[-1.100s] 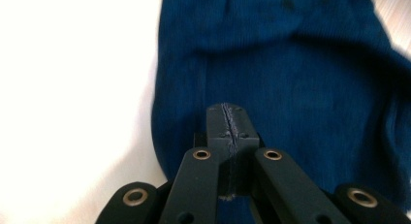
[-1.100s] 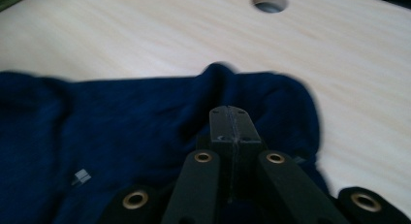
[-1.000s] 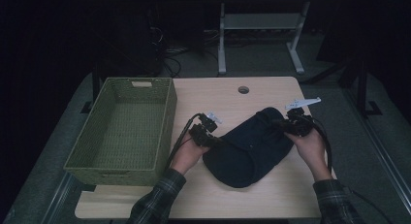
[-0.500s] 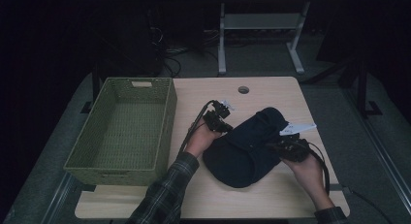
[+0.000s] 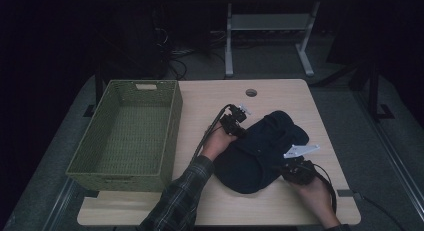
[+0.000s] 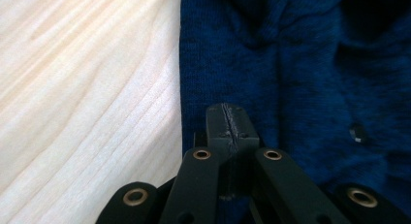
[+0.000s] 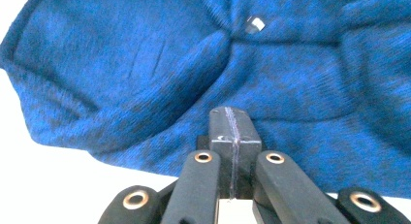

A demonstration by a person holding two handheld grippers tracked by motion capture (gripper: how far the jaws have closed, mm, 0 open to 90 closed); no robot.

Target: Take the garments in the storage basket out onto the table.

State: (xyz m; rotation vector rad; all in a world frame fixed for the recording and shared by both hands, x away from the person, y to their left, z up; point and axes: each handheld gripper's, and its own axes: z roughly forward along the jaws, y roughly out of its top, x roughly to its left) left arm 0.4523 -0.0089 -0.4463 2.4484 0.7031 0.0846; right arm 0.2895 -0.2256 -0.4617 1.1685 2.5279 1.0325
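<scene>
A dark blue knitted garment (image 5: 260,146) lies crumpled on the light wooden table (image 5: 215,96), right of centre. My left gripper (image 5: 241,130) rests at the garment's far left edge. Its jaws are shut with nothing between them, and the tips (image 6: 228,123) sit on the knit just beside bare wood. My right gripper (image 5: 286,170) is at the garment's near right edge, also shut and empty, its tips (image 7: 235,122) over the blue fabric (image 7: 145,64). A small button (image 7: 253,24) shows in the right gripper view, and another button (image 6: 357,133) in the left gripper view.
An empty green woven basket (image 5: 172,126) stands on the left part of the table, close to my left forearm. A round cable hole (image 5: 251,92) is near the far edge. Beyond the table stand a metal frame (image 5: 270,26) and cables on the dark floor.
My left gripper has moved right and away along the garment's edge. My right gripper has come down from the far right corner to the near right side. The garment has shifted slightly.
</scene>
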